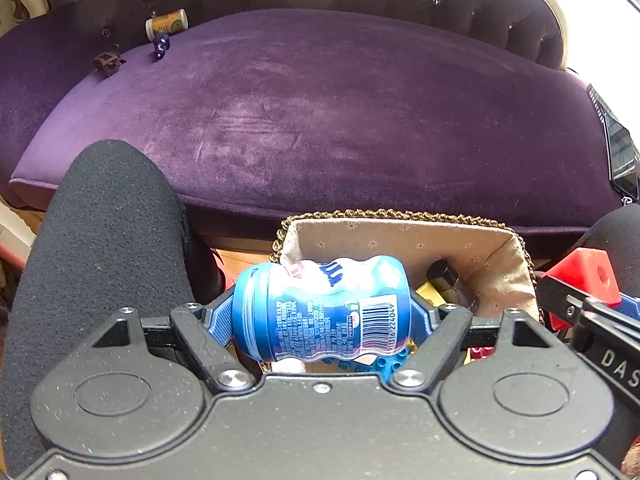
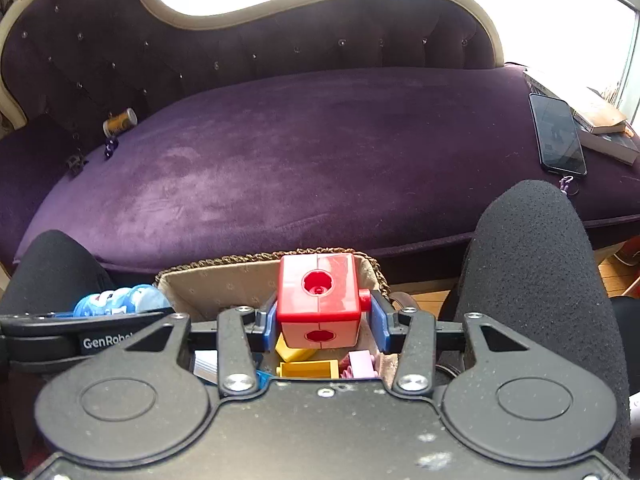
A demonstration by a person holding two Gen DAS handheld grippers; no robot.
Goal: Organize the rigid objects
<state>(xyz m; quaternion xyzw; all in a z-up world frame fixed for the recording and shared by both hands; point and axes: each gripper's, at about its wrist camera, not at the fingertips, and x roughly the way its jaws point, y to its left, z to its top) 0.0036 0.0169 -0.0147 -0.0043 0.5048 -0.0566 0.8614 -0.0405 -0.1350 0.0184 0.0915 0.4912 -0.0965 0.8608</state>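
My left gripper [image 1: 322,314] is shut on a blue and white plastic bottle [image 1: 320,308] that lies sideways between the blue pads, above a fabric-lined basket [image 1: 400,236]. My right gripper [image 2: 324,322] is shut on a red toy block [image 2: 318,300], held over the same basket [image 2: 216,280]. Inside the basket lie yellow blocks [image 2: 308,368], a pink block [image 2: 360,362] and a dark-capped item [image 1: 442,276]. The red block [image 1: 586,280] and the bottle [image 2: 120,300] each show at the edge of the other wrist view.
A purple velvet sofa [image 1: 320,120] fills the background. On its far left lie a small yellow tube [image 1: 166,24], a dark purple trinket [image 1: 161,46] and a brown clip [image 1: 107,62]. A phone [image 2: 558,134] and books [image 2: 592,120] rest at the right end. A person's black-clad knees [image 1: 104,240] flank the basket.
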